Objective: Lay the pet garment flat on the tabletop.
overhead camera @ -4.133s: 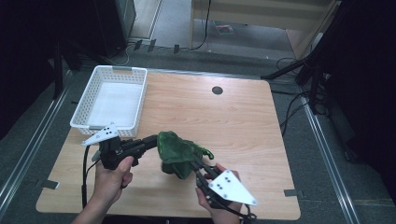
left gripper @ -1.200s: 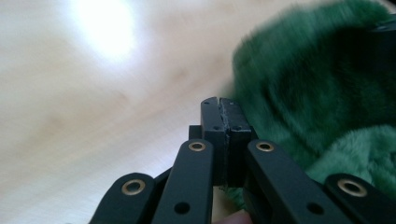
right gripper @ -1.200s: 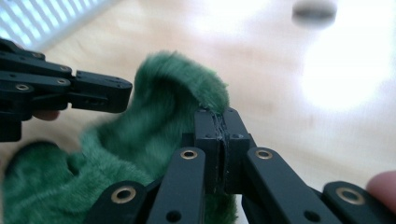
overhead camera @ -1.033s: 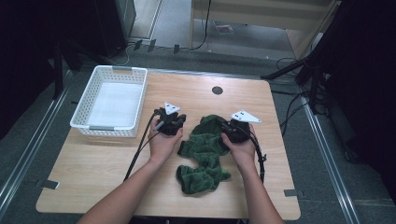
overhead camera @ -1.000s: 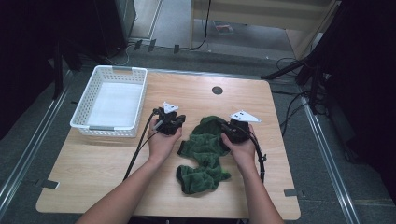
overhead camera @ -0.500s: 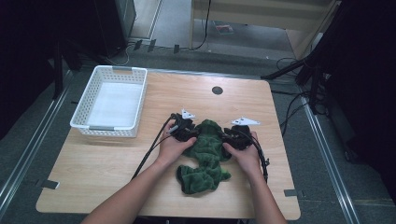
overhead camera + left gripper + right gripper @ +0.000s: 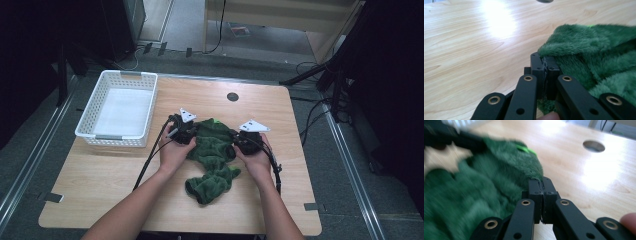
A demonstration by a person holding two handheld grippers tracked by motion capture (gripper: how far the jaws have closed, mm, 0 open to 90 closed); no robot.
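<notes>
Since a second ago: both hands drawn inward from the far corners of the fuzzy dark-green plush cloth to its left and right edges; jaws opened briefly, then closed again. Left gripper now clamped on the left edge fold; right gripper clamped on the right edge, a thin pinch of pile between the pads. Probably a fresh hold for folding or lifting. Cloth bunched mid-table, tail toward near edge, right of the white plastic lattice basket.
</notes>
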